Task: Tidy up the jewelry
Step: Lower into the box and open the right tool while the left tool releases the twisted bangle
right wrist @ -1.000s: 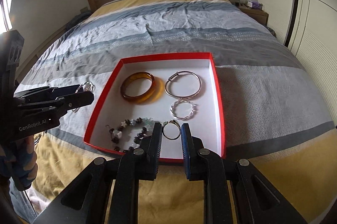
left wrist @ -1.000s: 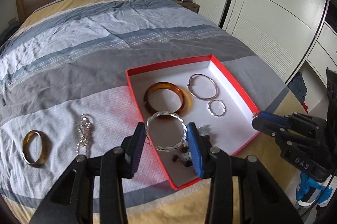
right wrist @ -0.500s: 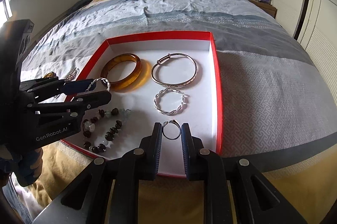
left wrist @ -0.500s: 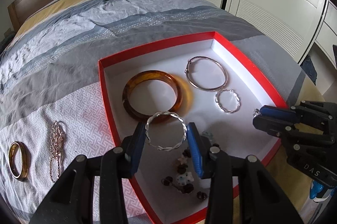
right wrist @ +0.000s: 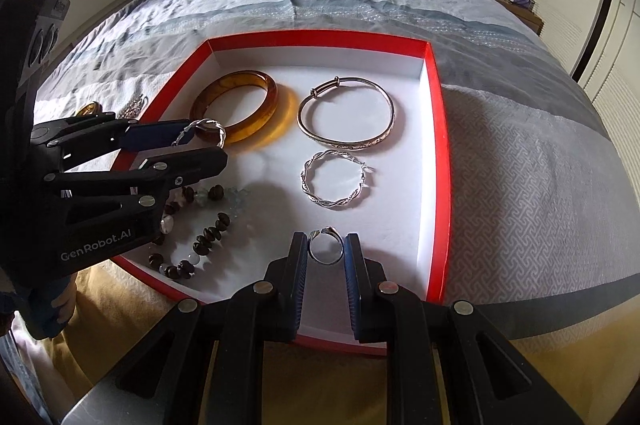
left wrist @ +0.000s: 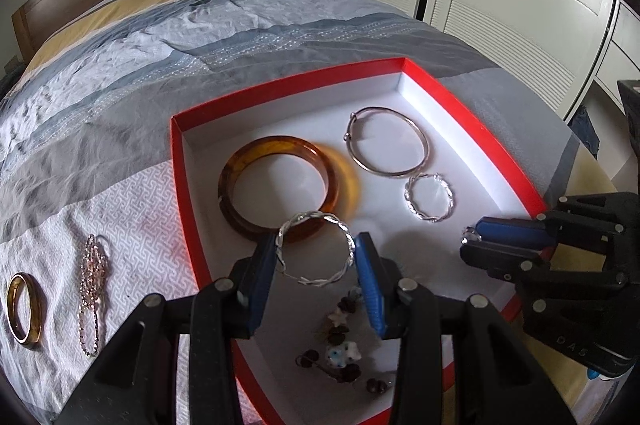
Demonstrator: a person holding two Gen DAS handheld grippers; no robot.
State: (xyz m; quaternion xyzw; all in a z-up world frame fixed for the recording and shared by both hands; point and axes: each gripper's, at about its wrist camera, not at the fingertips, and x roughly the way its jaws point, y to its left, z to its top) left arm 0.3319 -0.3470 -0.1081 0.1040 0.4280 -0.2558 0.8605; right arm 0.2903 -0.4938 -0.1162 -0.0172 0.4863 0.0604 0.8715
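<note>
In the left wrist view, the left gripper (left wrist: 316,259) is clamped on a twisted silver hoop (left wrist: 317,252), held between its blue pads above the white floor of the red box (left wrist: 476,129) that sits on the striped bedspread (left wrist: 160,65). Inside the box lie an amber bangle (left wrist: 280,185), a plain silver bangle (left wrist: 387,147), a second twisted hoop (left wrist: 428,198) just beside it, and a beaded bracelet (left wrist: 340,345) near the front edge. On the bedspread to the left of the box lie a chain (left wrist: 91,289) and a gold bangle (left wrist: 24,307), near one another. The right gripper (left wrist: 470,243) reaches in from the right with a small shiny thing pinched at its tips. In the right wrist view, the right gripper (right wrist: 326,247) is closed on a small silver ring (right wrist: 326,245), held over the front part of the box (right wrist: 438,129). The second hoop (right wrist: 334,184) lies just ahead of it, the silver bangle (right wrist: 346,113) beyond, the amber bangle (right wrist: 236,107) to their left, and the beads (right wrist: 200,237) in the near left corner. The left gripper (right wrist: 200,141) enters from the left, holding its hoop (right wrist: 208,129) in front of the amber bangle.
</note>
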